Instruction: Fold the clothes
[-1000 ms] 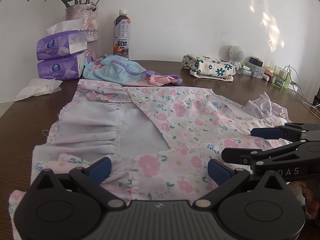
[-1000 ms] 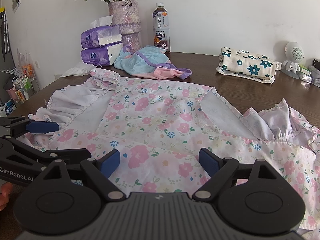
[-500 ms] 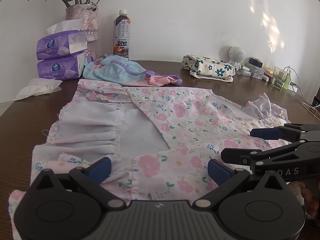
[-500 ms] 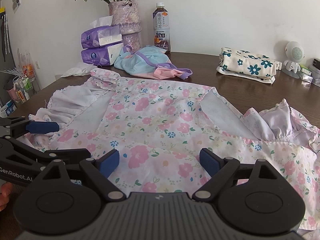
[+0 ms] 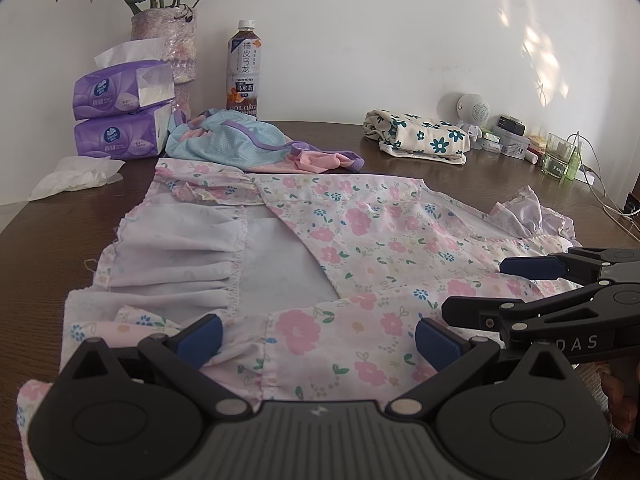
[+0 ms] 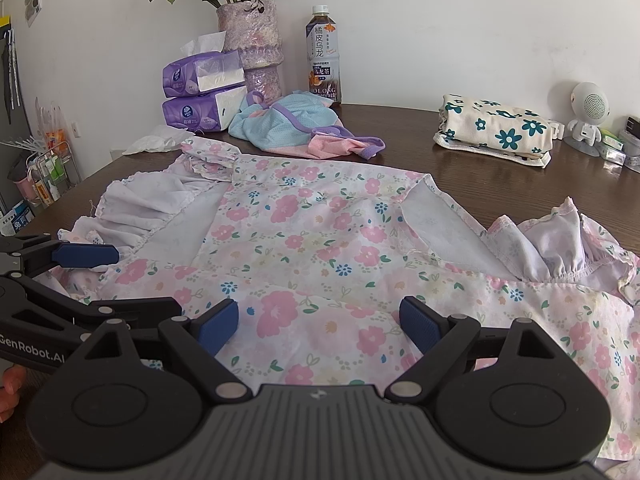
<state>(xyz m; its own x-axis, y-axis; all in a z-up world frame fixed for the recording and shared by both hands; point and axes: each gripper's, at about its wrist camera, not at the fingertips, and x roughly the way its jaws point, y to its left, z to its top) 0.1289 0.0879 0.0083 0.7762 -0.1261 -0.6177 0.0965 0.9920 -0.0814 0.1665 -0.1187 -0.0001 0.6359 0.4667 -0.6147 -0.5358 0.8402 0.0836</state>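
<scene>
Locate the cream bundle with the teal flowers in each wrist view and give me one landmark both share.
Left wrist view: the folded cream cloth lies at the far edge of the table, right of centre.
Right wrist view: the folded cream cloth lies far right, higher and larger in the picture.
Shared landmark: the white round speaker figure stands just right of it in both.

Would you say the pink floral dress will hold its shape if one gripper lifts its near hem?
Probably not: the pink floral dress looks thin and floppy, with gathered ruffles and creases. It likely sags and drags, and seems light. Both grippers are open above it.
</scene>
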